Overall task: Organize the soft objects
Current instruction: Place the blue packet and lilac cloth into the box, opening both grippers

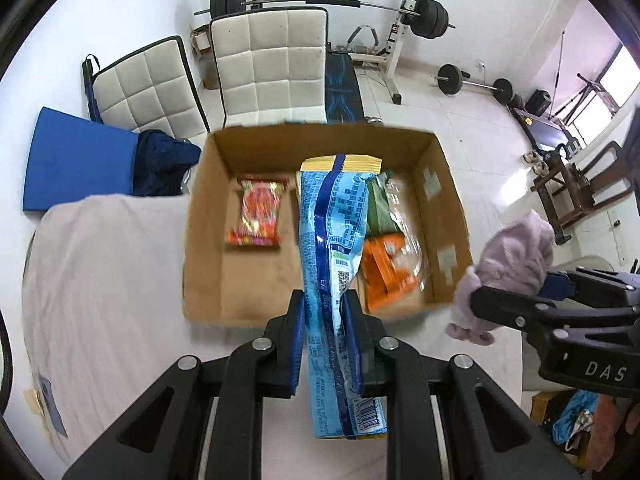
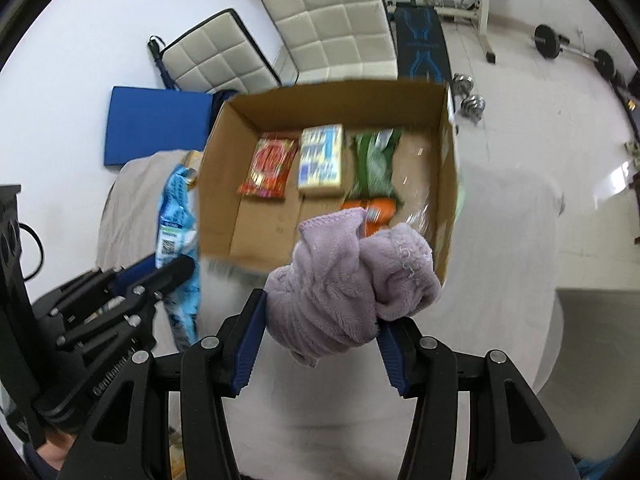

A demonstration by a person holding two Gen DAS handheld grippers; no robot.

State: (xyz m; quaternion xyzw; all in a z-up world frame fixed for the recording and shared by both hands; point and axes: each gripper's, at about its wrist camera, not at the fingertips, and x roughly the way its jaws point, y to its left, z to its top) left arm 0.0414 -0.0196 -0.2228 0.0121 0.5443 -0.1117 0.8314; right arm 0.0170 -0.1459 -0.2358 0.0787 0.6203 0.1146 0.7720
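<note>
Two grippers hang above a table draped in a pale cloth (image 1: 100, 280), each with something caught in it. The left gripper (image 1: 323, 312) has its blue pads pinched tight on a long light-blue snack packet (image 1: 336, 240), which hangs lengthwise through the closed jaws, its yellow-edged end reaching out over the cardboard box (image 1: 256, 144). From the other camera the same packet (image 2: 176, 216) dangles just left of the box's wall (image 2: 218, 184), outside it, with the left gripper (image 2: 168, 276) clamped on its lower part.

The right gripper (image 2: 320, 312) stands partly open, its jaws spread around a bunched lilac fleece cloth (image 2: 344, 280) that fills the gap between the pads and bulges above them. Seen from the left side, that cloth (image 1: 516, 260) sits at the tip of the right gripper (image 1: 516, 300), off the box's right-hand corner and clear of the table.

Inside the open box lie a red-and-orange snack bag (image 2: 268, 168) on the left, a yellow-and-blue packet (image 2: 322, 158) in the middle, and a clear bag holding something green and orange (image 2: 372, 168) on the right, side by side on the floor of the box. Behind the table stand two white quilted chairs (image 1: 268, 68), with a blue mat (image 1: 80, 156) to the left and a barbell rack (image 1: 404, 20) farther back.
</note>
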